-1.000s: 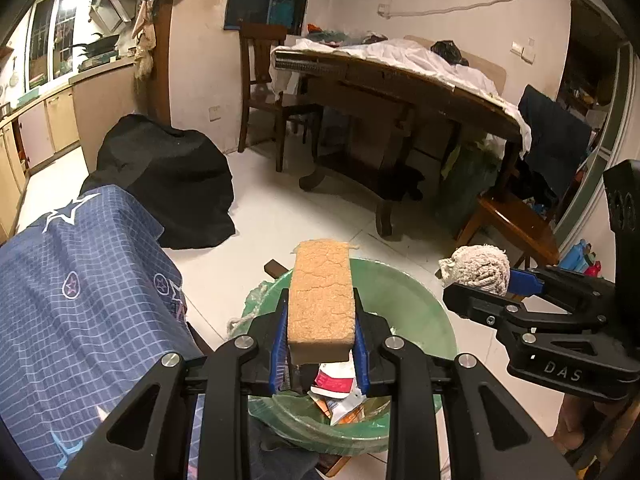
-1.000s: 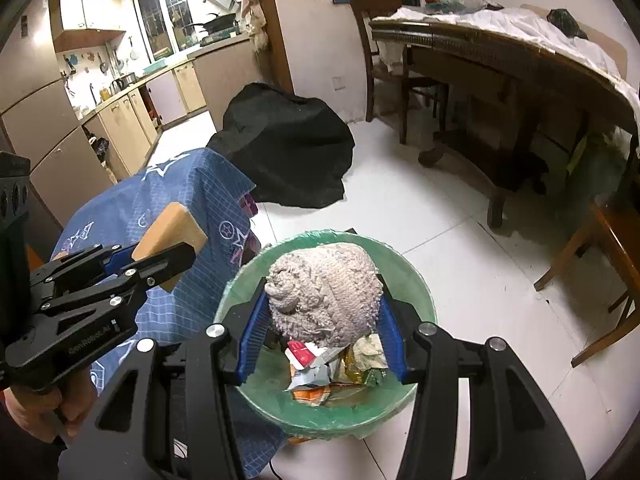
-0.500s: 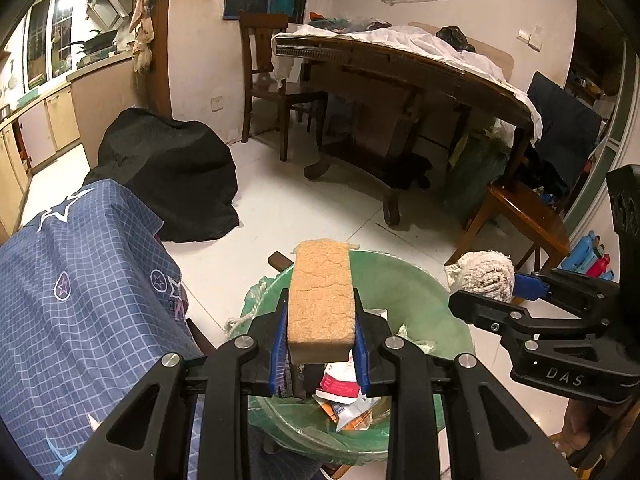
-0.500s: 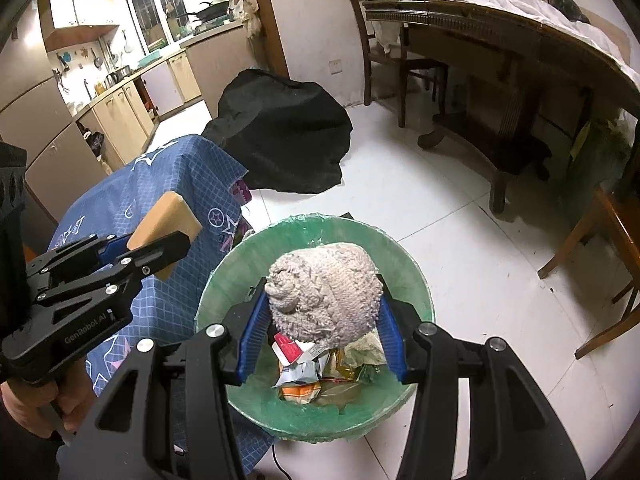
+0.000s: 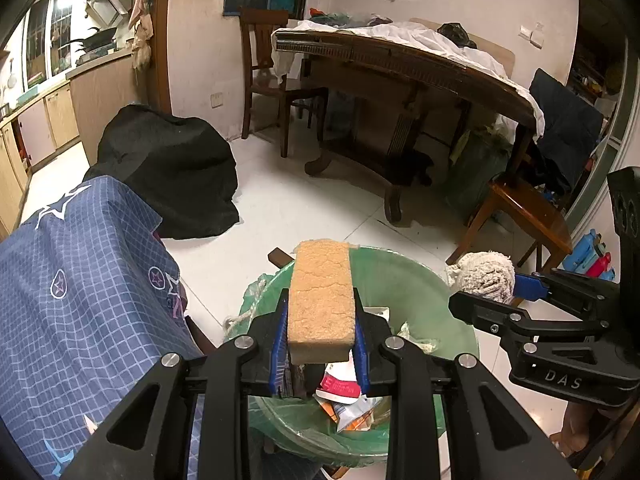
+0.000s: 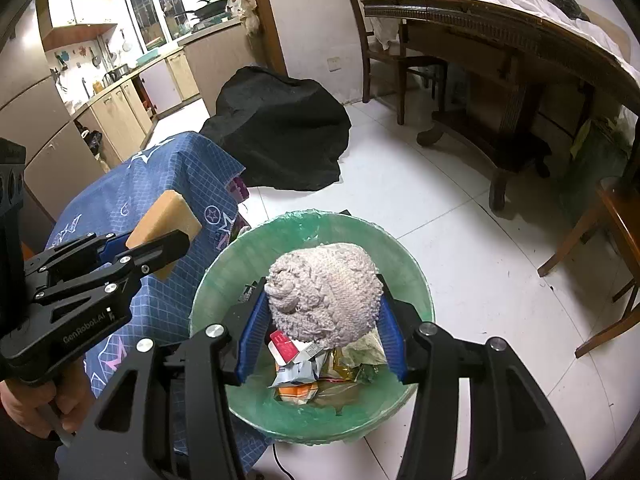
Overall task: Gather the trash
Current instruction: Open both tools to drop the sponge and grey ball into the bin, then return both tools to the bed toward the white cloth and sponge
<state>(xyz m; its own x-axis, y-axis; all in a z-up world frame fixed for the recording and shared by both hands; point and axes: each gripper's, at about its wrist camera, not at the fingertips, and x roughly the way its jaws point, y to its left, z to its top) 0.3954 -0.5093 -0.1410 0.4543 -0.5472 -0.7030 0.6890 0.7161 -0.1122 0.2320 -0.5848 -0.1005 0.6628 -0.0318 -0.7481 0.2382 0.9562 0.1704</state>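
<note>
While the left hand-held gripper (image 5: pixel 320 354) clamps a tan rectangular sponge block (image 5: pixel 321 300) and the right hand-held gripper (image 6: pixel 320 336) grasps a balled grey knitted cloth (image 6: pixel 324 292), both hang above the green-lined round bin (image 6: pixel 416 280); the long sponge, released off-centre, could strike the rim and fall outside.

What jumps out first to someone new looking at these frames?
The tan rectangular sponge block clamped in the left hand-held gripper and the balled-up beige knitted cloth in the right hand-held gripper, both poised over the green-lined round trash bin. Wrappers already lie inside the bin, beside a blue star-patterned cloth.
</note>
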